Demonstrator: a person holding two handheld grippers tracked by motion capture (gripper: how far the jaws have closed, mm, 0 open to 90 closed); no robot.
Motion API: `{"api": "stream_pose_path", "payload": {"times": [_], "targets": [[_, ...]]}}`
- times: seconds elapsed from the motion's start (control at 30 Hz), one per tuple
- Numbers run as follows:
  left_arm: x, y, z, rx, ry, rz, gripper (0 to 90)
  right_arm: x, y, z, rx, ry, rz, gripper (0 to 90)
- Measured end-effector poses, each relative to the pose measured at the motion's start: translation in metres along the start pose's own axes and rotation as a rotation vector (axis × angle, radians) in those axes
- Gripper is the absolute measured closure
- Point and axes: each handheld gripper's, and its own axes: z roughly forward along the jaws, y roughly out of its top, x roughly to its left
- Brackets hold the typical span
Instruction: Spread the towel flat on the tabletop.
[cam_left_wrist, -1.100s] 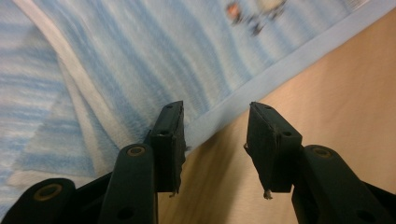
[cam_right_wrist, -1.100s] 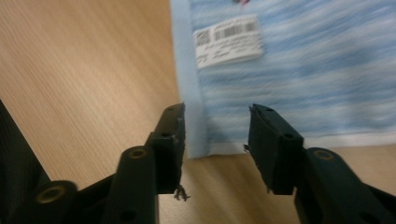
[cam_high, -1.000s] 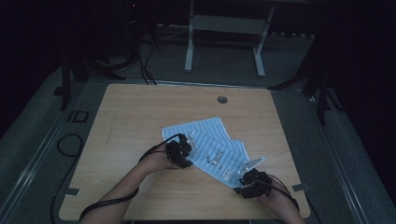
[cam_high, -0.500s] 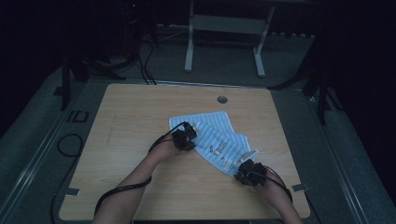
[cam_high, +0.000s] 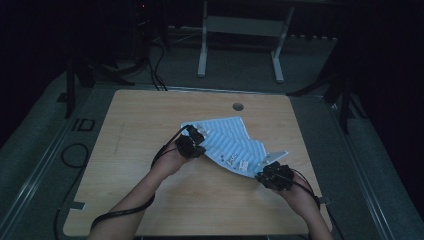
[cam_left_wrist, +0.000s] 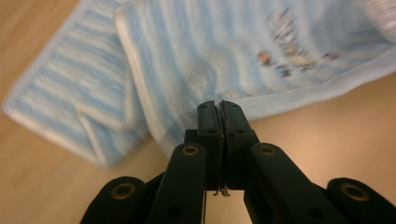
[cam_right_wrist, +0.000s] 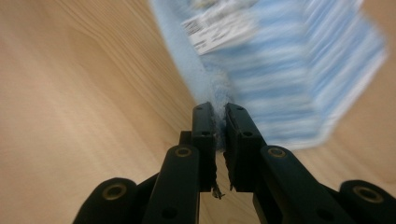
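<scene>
A: Towel (cam_high: 231, 142) first. Blue-and-white striped, lying partly folded on the wooden table (cam_high: 140, 130), right of centre, stretched on a slant between the two grippers.

B: Left gripper (cam_high: 192, 145)?

A: At the towel's 9 o'clock edge. Forearm comes in from 7 o'clock, hand (cam_high: 172, 159) behind the tool. In the left gripper view the jaws are pressed together on the towel's white-bordered edge (cam_left_wrist: 212, 100), cloth thin between them (a few threads hang below).

B: And the right?

A: Right gripper (cam_high: 272, 175) at the towel's 4 o'clock corner, near the table's right edge; hand (cam_high: 300, 192) enters from 5 o'clock. In the right gripper view the jaws pinch a thick fold (cam_right_wrist: 217, 100), a narrow slit left between them.

B: Anything one view gives that the others miss?

A: Left gripper view shows a second folded layer (cam_left_wrist: 70, 102) under the top one and a small printed motif (cam_left_wrist: 289, 44), blurred. Right gripper view shows a white label (cam_right_wrist: 217, 25), text unreadable. High view alone shows the cable hole (cam_high: 238, 106) at the table's 12 o'clock and a white frame (cam_high: 240, 30) on the floor beyond.
</scene>
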Motion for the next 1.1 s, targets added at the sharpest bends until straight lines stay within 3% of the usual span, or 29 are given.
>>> {"api": "stream_pose_path", "payload": {"times": [0.03, 0.07, 0.13, 0.17, 0.2, 0.23, 0.27, 0.3, 0.33, 0.4, 0.43, 0.47, 0.5, 0.53, 0.57, 0.6, 0.63, 0.67, 0.7, 0.8, 0.83, 0.93, 0.97, 1.0, 1.1], "targets": [[0.0, 0.0, 0.0, 0.0, 0.0, 0.0, 87.9, 0.003, 0.0, -0.008, -0.017, -0.007, -0.013, 82.8], [-0.018, -0.013, -0.02, -0.005, -0.01, 0.035, 87.8, 0.007, -0.001, -0.017, -0.033, -0.012, -0.019, 82.8], [-0.038, -0.03, -0.038, -0.018, -0.024, 0.043, 87.7, 0.017, -0.005, -0.032, -0.054, -0.004, -0.034, 82.8], [-0.049, -0.039, -0.044, -0.021, -0.044, 0.047, 87.7, 0.023, -0.009, -0.037, -0.06, 0.004, -0.042, 82.8], [-0.049, -0.039, -0.044, -0.021, -0.044, 0.047, 87.6, 0.023, -0.009, -0.037, -0.06, 0.004, -0.042, 82.8], [-0.063, -0.051, -0.049, -0.018, -0.062, 0.049, 87.6, 0.041, -0.019, -0.043, -0.054, 0.019, -0.079, 82.7], [-0.075, -0.06, -0.051, 0.003, -0.081, 0.074, 87.6, 0.041, -0.019, -0.043, -0.054, 0.019, -0.079, 82.7], [-0.09, -0.073, -0.053, 0.019, -0.129, 0.078, 87.2, 0.059, -0.035, -0.044, -0.037, 0.055, -0.092, 82.7], [-0.1, -0.083, -0.054, 0.035, -0.165, 0.081, 87.2, 0.059, -0.035, -0.044, -0.037, 0.055, -0.092, 82.7], [-0.118, -0.101, -0.053, 0.08, -0.266, 0.077, 85.0, 0.073, -0.052, -0.04, -0.007, 0.124, -0.087, 81.9], [-0.123, -0.108, -0.053, 0.101, -0.313, 0.075, 75.8, 0.085, -0.069, -0.036, 0.021, 0.188, -0.11, 77.1], [-0.125, -0.114, -0.054, 0.109, -0.326, 0.066, 75.8, 0.085, -0.069, -0.036, 0.021, 0.188, -0.11, 77.1], [-0.124, -0.117, -0.055, 0.109, -0.326, 0.05, 69.0, 0.087, -0.078, -0.036, 0.013, 0.215, -0.062, 70.2], [-0.122, -0.119, -0.056, 0.108, -0.346, 0.041, 69.0, 0.087, -0.078, -0.036, 0.013, 0.215, -0.062, 70.2], [-0.117, -0.12, -0.058, 0.102, -0.358, 0.031, 64.0, 0.082, -0.08, -0.042, -0.018, 0.243, -0.037, 65.2], [-0.11, -0.12, -0.06, 0.086, -0.311, 0.014, 64.0, 0.082, -0.08, -0.042, -0.018, 0.243, -0.037, 65.2], [-0.11, -0.12, -0.06, 0.086, -0.311, 0.014, 64.0, 0.082, -0.08, -0.042, -0.018, 0.243, -0.037, 65.2], [-0.097, -0.117, -0.06, 0.076, -0.278, 0.012, 64.0, 0.077, -0.079, -0.046, -0.044, 0.217, -0.019, 65.2], [-0.091, -0.114, -0.058, 0.064, -0.276, -0.001, 60.1, 0.065, -0.072, -0.051, -0.065, 0.186, -0.004, 64.9], [-0.082, -0.107, -0.052, 0.06, -0.252, 0.004, 59.3, 0.047, -0.054, -0.051, -0.09, 0.147, -0.015, 70.8], [-0.074, -0.097, -0.043, 0.044, -0.246, -0.002, 58.6, 0.035, -0.043, -0.046, -0.099, 0.13, -0.012, 76.9], [-0.069, -0.088, -0.027, 0.045, -0.255, -0.009, 58.6, 0.009, -0.017, -0.027, -0.111, 0.11, 0.002, 89.5], [-0.069, -0.088, -0.027, 0.045, -0.255, -0.009, 58.7, 0.0, -0.008, -0.019, -0.105, 0.098, 0.011, 89.7], [-0.071, -0.085, -0.015, 0.064, -0.263, 0.003, 58.6, -0.009, 0.0, -0.01, -0.101, 0.087, 0.026, 89.8], [-0.074, -0.086, -0.001, 0.09, -0.281, 0.007, 58.6, -0.034, 0.024, 0.023, -0.076, 0.035, 0.048, 89.9]]}}
